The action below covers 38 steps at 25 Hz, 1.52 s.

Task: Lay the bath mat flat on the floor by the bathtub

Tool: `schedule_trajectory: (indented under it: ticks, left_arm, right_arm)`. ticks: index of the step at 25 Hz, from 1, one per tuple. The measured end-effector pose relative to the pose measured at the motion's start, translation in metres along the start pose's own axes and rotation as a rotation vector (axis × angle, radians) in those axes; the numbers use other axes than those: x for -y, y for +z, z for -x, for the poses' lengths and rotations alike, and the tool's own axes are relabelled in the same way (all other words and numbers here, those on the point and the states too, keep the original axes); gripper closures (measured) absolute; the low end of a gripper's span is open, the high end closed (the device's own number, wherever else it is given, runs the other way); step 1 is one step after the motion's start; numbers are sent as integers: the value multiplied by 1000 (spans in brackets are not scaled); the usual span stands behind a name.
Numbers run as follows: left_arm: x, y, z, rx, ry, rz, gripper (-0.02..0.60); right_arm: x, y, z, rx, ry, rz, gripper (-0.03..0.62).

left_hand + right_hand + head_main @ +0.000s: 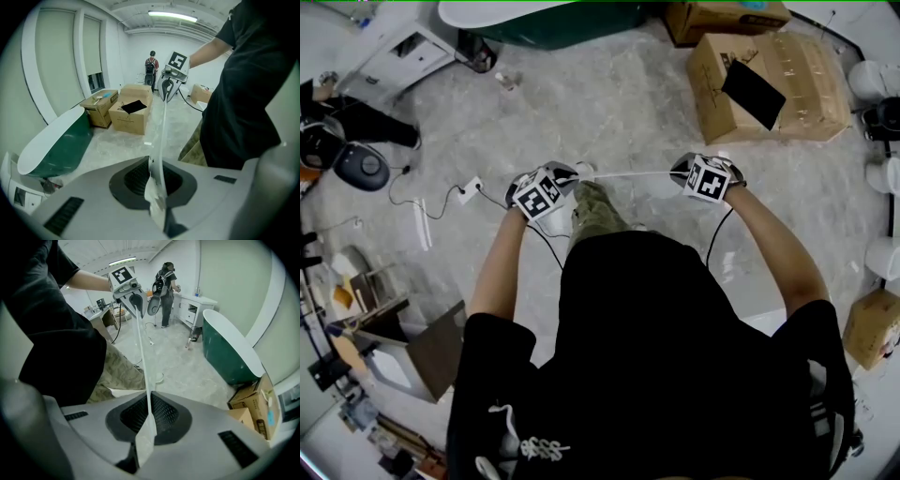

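My left gripper [157,199] is clamped on one end of the bath mat [633,174], with its jaws pressed together on the thin white fabric. My right gripper [144,439] is closed the same way on the other end. The mat's top edge runs taut between the two, held in the air in front of my body and above the grey floor [609,103]. The green bathtub [553,21] sits ahead of me, well apart from the mat. Cardboard boxes [769,89] stand to the right of the tub. Another person [151,65] stands at the far end of the room.
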<state>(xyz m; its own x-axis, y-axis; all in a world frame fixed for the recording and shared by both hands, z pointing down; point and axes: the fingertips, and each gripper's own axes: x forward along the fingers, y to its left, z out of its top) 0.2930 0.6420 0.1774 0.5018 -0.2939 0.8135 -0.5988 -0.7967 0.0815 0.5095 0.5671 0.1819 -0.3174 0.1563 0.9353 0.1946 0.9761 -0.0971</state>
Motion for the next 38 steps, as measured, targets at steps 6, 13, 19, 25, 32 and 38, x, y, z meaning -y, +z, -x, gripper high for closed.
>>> schedule_trajectory:
  ticks: [6,13,19,25,32,38]
  left_arm:
    - [-52,7,8,4,-10,10,552]
    - [-127,6,16,26,-3,49,552]
    - [-176,-13,28,68,-21,86,552]
    - [-224,-21,37,109,-54,62,551]
    - [-280,-33,50,169,-56,110,552]
    - [-322,-48,52,176,-21,183,552]
  right_arm:
    - [48,20,-13,-45,43,-14,566]
    - [109,56,-28,9,42,-58,566]
    - [147,97,-36,18,36,-53,566]
    - [190,131,-37,0,61,-83,566]
    - [229,170,-43,-66,35,-27,566]
    - [259,199,-47,-95,-5,29,566]
